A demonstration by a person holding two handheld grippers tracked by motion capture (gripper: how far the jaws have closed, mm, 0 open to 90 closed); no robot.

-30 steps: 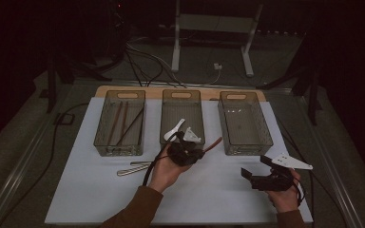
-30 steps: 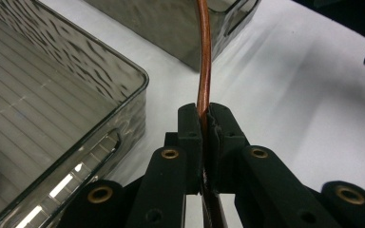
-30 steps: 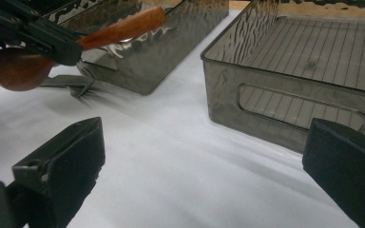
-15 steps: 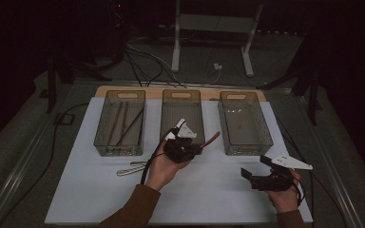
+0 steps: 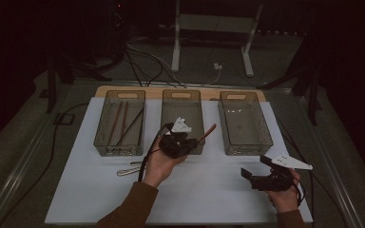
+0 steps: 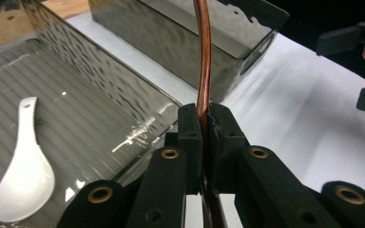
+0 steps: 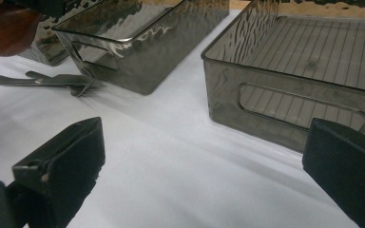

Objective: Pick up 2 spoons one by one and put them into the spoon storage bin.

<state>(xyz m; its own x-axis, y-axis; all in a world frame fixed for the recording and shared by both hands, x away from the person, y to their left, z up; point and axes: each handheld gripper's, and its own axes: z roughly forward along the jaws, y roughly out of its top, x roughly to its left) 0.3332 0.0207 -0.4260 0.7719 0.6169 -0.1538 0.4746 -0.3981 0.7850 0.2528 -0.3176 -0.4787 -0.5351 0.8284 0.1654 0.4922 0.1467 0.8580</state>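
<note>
The left claw (image 6: 202,124) clenches a curved brown wooden spoon's (image 6: 203,61) thin handle; it could pivot, missing the middle smoky plastic bin (image 5: 182,102) at twelve o'clock. The right claw (image 7: 204,161) gapes released.

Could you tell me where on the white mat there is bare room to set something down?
The white mat is bare between the left gripper and the right gripper, in front of the middle bin and right bin. Its near-left corner is also bare. It is crowded by the left bin, where metal cutlery lies, and around the held wooden spoon.
</note>
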